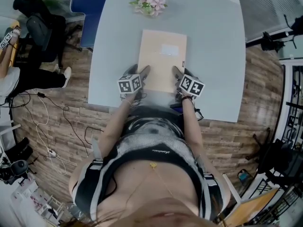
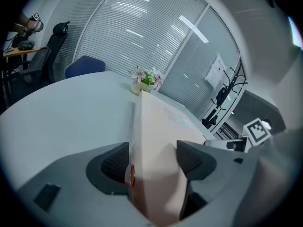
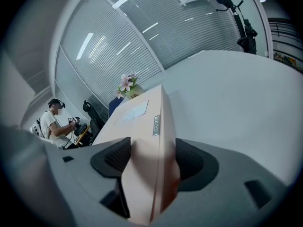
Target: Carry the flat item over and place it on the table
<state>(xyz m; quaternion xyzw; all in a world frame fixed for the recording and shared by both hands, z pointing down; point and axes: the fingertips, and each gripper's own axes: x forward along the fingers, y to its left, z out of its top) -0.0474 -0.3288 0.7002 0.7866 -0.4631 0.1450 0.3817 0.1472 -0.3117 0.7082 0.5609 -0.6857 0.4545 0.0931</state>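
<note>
Flat box (image 1: 162, 60) lies level over the desk (image 1: 213, 56), about mid-width; I cannot tell whether it touches. Left tool (image 2: 154, 161) pinches the box's near-left corner and right tool (image 3: 150, 161) pinches its near-right corner. The box's near edge sits just inside the desk's near edge. Flowers (image 1: 149, 4) stand near, beyond its far edge. Open desk on both sides, wider on the right.

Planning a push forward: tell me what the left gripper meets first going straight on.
Shut on the flat box, the left gripper would carry it along; the box's far end probably reaches the flowers first.
</note>
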